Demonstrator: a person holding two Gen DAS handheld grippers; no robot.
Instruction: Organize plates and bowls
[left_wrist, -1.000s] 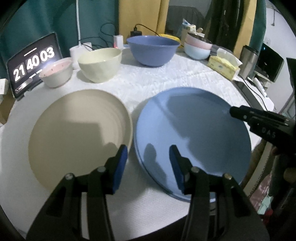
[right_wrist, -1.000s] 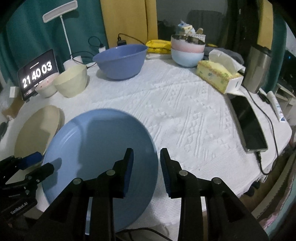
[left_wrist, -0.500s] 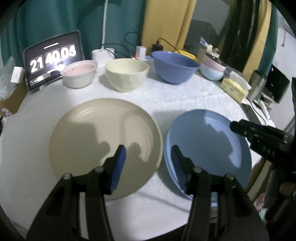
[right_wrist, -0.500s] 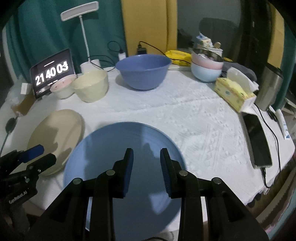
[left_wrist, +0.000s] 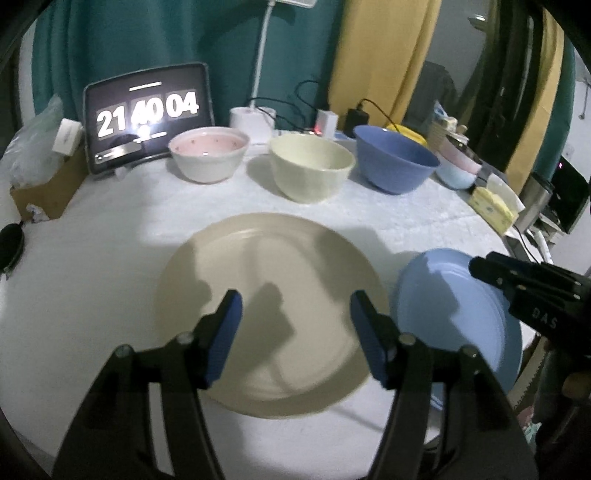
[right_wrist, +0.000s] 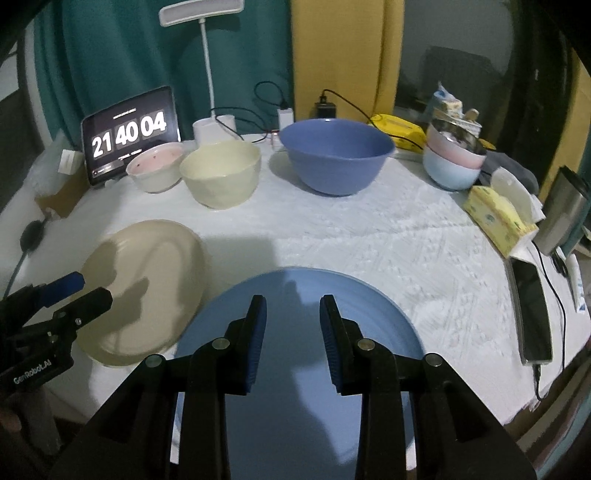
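Since a second ago the left tongs (left_wrist: 295, 317) have swung away from the gap between the two plates and now hang over the beige plate (left_wrist: 271, 314), and their jaws have spread wider. The right tongs (right_wrist: 291, 317) have drawn back a little and hover over the blue plate (right_wrist: 299, 365), jaws apart as well; neither pair grips anything.

Both plates lie flat on the white tabletop (right_wrist: 369, 236), side by side at the near edge, the blue one poking slightly past it. Behind them stand a pink bowl (left_wrist: 208, 153), a cream bowl (left_wrist: 310, 170) and a big blue bowl (left_wrist: 395, 162) in a row, each on its own, with two smaller bowls (right_wrist: 456, 162) already nested off to the right.

By my reading, the sorting has hardly begun: the plates remain unstacked and the three bowls remain to be nested.
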